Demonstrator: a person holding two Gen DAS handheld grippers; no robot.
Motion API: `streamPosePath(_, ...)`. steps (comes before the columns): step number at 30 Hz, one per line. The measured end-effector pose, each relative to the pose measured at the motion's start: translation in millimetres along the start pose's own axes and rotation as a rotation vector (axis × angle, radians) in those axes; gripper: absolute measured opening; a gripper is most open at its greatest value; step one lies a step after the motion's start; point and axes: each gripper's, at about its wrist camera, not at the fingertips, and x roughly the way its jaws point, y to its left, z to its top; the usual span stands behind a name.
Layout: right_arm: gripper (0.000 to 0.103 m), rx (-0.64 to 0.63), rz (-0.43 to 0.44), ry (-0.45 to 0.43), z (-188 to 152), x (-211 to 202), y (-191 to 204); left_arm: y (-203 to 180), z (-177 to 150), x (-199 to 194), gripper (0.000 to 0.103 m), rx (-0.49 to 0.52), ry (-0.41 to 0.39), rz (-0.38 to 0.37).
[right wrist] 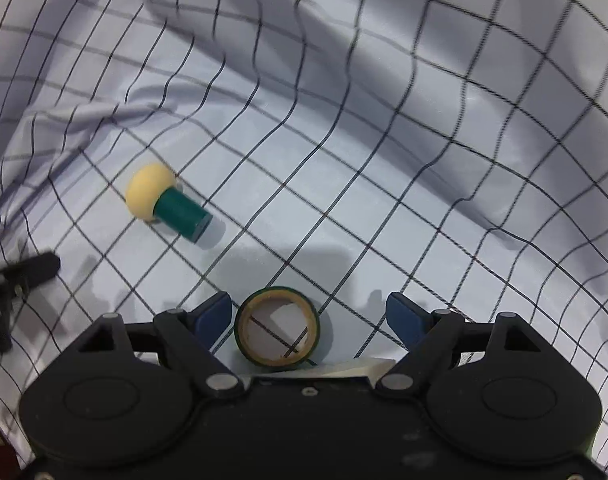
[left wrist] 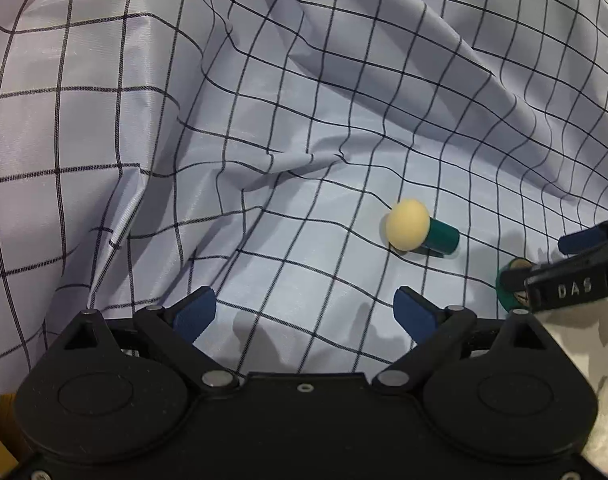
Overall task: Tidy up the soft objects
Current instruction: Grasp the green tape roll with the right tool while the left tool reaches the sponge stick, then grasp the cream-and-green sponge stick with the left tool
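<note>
The checked cloth covers the whole surface; it looks thin, light and limp, with deep folds, so it will slide and bunch if pulled. On it lies the mushroom toy on its side, with a yellow cap and a green stem; the stem seems the best place to hold. The tape roll lies flat between the jaws of the right gripper, beside the left pad, not squeezed. It is probably stiff; take it across the outer rim. The left gripper is wide apart and empty.
</note>
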Motion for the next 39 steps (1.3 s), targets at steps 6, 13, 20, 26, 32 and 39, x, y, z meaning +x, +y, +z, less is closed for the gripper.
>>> streamPosePath(6,0.047,-0.019,0.051,0.057,1.9,12.3,4.9,-1.8,3.1,2.2,0.092,0.011,-0.01,0.01)
streamPosePath(13,0.047,0.011,0.053,0.016,0.7,8.5,-0.8,-7.8,8.7,5.2,0.092,0.024,-0.018,0.007)
streamPosePath(20,0.047,0.193,0.063,-0.083,4.6,-16.8,-41.0,-31.6,17.7,16.5,0.092,0.086,-0.049,0.001)
streamPosePath(26,0.047,0.265,0.047,-0.117,-4.1,-30.8,-62.5,-63.9,20.0,37.8,0.094,0.184,-0.047,-0.003)
streamPosePath(32,0.047,0.277,0.046,-0.135,-14.6,-36.3,-70.2,-77.2,20.8,58.4,0.094,0.212,-0.036,0.038)
streamPosePath(39,0.047,0.284,0.042,-0.147,-24.0,-38.8,-74.6,-88.3,24.7,59.6,0.074,0.234,-0.035,0.011)
